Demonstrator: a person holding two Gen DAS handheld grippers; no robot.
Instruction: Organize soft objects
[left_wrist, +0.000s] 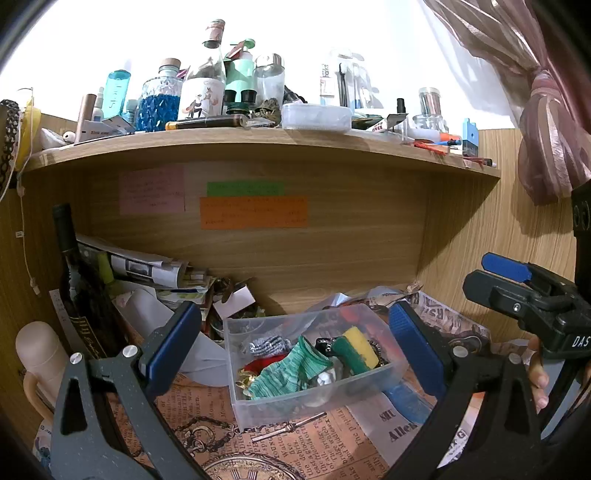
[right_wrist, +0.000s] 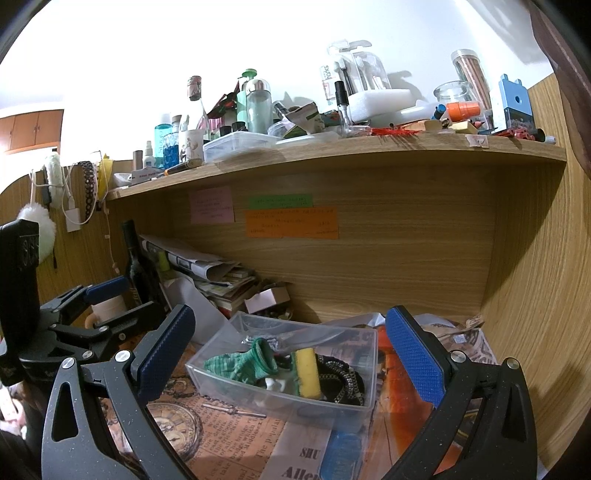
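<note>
A clear plastic bin (left_wrist: 314, 398) (right_wrist: 284, 400) stands on the desk under the shelf. In it lie a green striped sock (left_wrist: 288, 373) (right_wrist: 243, 363), a yellow and green sponge (left_wrist: 356, 349) (right_wrist: 308, 373), a grey knit piece (left_wrist: 267, 345) and something red (left_wrist: 266, 362). My left gripper (left_wrist: 295, 347) is open and empty, its blue pads on either side of the bin, held above it. My right gripper (right_wrist: 291, 354) is open and empty, also over the bin. Each gripper shows in the other's view, the right (left_wrist: 524, 295) and the left (right_wrist: 99, 306).
A dark wine bottle (left_wrist: 79, 295) (right_wrist: 135, 262), stacked papers (left_wrist: 147, 269) (right_wrist: 218, 277) and a beige flask (left_wrist: 40, 354) crowd the left. A cluttered wooden shelf (left_wrist: 258, 147) (right_wrist: 332, 155) hangs overhead. Printed newspaper sheets (left_wrist: 295, 454) (right_wrist: 229, 435) cover the desk. A wooden side wall (right_wrist: 535, 295) is at right.
</note>
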